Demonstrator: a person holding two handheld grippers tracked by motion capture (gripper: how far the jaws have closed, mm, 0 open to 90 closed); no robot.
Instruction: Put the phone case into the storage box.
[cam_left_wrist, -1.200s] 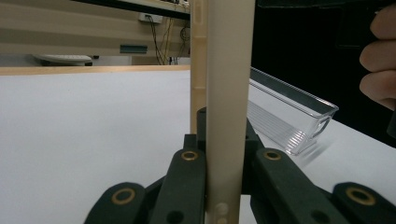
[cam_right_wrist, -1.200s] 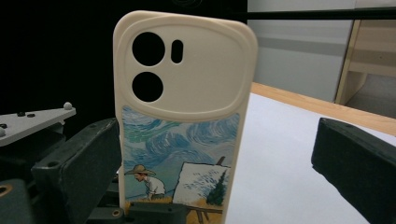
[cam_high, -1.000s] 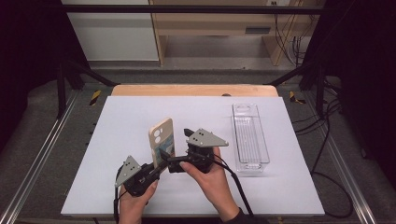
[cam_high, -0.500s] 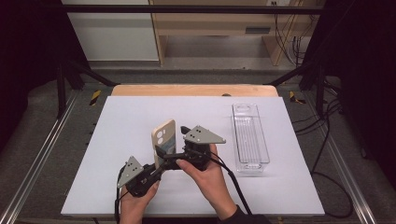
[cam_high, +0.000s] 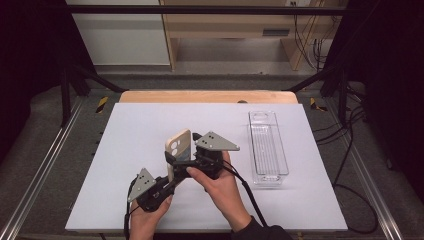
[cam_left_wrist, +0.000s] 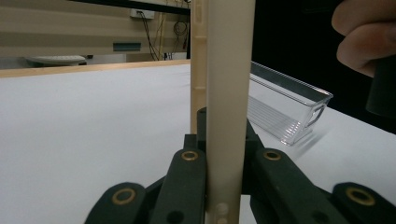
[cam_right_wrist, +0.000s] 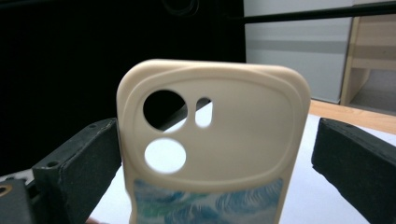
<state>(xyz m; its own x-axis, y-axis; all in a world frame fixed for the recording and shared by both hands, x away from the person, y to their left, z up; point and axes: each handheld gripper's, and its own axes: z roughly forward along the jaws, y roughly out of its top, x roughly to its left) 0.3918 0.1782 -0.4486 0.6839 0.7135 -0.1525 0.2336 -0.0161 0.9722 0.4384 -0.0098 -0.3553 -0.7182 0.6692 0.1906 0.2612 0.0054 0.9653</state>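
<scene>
Phone case (cam_high: 178, 150), cream, with camera cut-outs and a blue-green printed panel: stands upright above the white table (cam_high: 130, 130), near its front middle. Left gripper (cam_high: 169, 176): jaws clamped on the case's lower edge. Right gripper (cam_high: 180, 161): jaws apart, one on either side of the case, the right-hand one clear of it, contact on the other side not discernible. Clear plastic tray (cam_high: 268, 150): lies lengthwise on the table, well to the right.
</scene>
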